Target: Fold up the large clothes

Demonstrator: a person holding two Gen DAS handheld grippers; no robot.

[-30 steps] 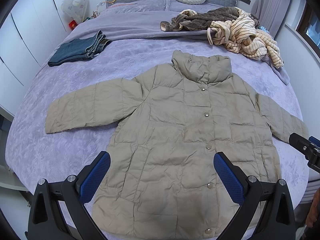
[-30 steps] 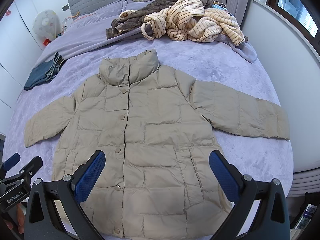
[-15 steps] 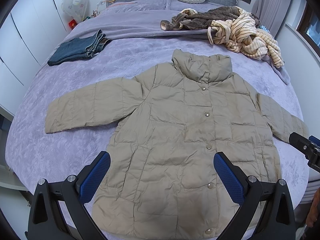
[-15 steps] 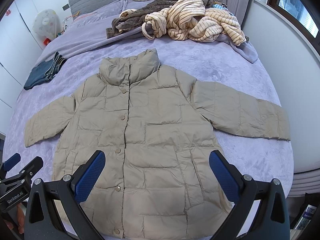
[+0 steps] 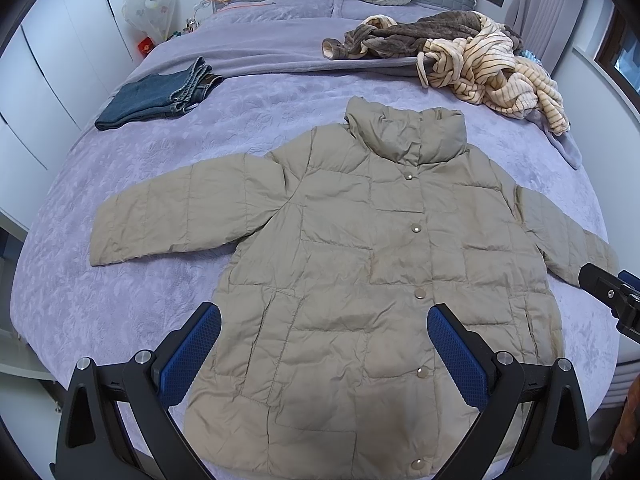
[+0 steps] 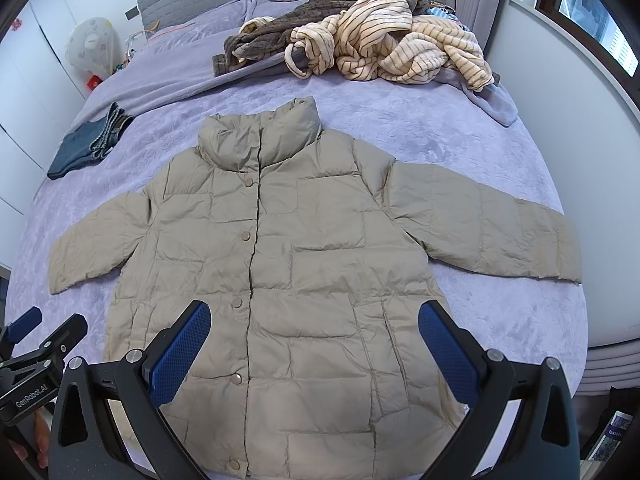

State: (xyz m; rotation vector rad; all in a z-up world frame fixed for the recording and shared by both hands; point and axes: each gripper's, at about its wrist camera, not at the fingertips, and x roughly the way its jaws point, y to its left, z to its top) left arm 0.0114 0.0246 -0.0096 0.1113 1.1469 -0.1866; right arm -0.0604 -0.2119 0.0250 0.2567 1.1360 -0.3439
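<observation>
- The left gripper (image 5: 323, 354) hangs above the jacket's hem, jaws wide apart and empty.
- The right gripper (image 6: 314, 350) hangs likewise over the hem, jaws spread and holding nothing.
- The beige puffer jacket (image 5: 360, 264) lies flat, front up and snapped closed, sleeves spread, on the lilac bed (image 5: 120, 300).
- Folded jeans (image 5: 156, 96) and a heap of striped and brown clothes (image 6: 360, 44) lie beyond the collar.
- Only the right wrist view shows the whole right-hand sleeve.
</observation>
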